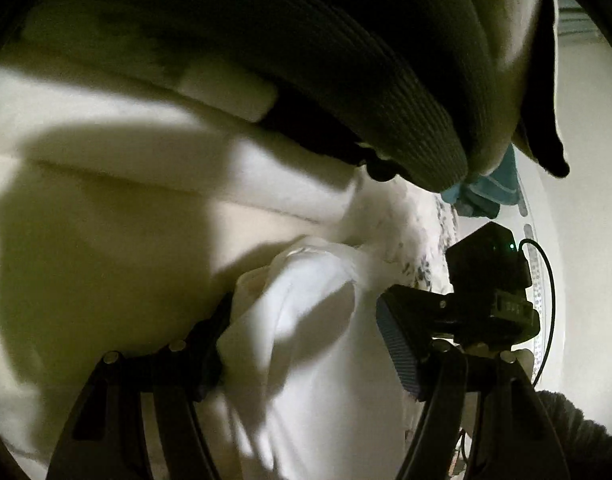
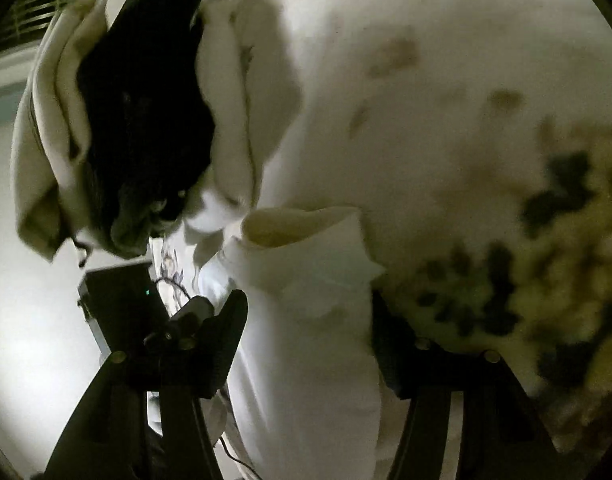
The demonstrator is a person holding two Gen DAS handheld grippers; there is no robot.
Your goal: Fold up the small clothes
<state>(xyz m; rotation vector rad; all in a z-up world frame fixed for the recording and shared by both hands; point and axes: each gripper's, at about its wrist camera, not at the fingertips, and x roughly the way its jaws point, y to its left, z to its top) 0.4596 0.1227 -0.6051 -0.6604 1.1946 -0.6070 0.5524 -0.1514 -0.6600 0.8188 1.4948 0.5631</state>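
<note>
Nearest, the left gripper (image 1: 306,324) and right gripper (image 2: 306,332) each stand half-spread with the white garment (image 2: 306,360) bunched between the jaws, seemingly gripped. Soft, light, limp: best taken at hems. Beyond lies a clothes pile (image 1: 346,80).

Ahead of left hand-held gripper (image 1: 301,344): white garment (image 1: 306,320) fills the gap between the fingers, no way straight through.
Above it: dark ribbed fabric (image 1: 346,80) hangs low, blocking the top.
Left side: pale bare surface (image 1: 85,220), open room there.
Right side: the other gripper's black body (image 1: 486,280) sits close by.
Ahead of right hand-held gripper (image 2: 306,320): white cloth between its fingers; spotted fabric (image 2: 526,260) crowds the right, a black garment (image 2: 145,120) hangs upper left.
</note>
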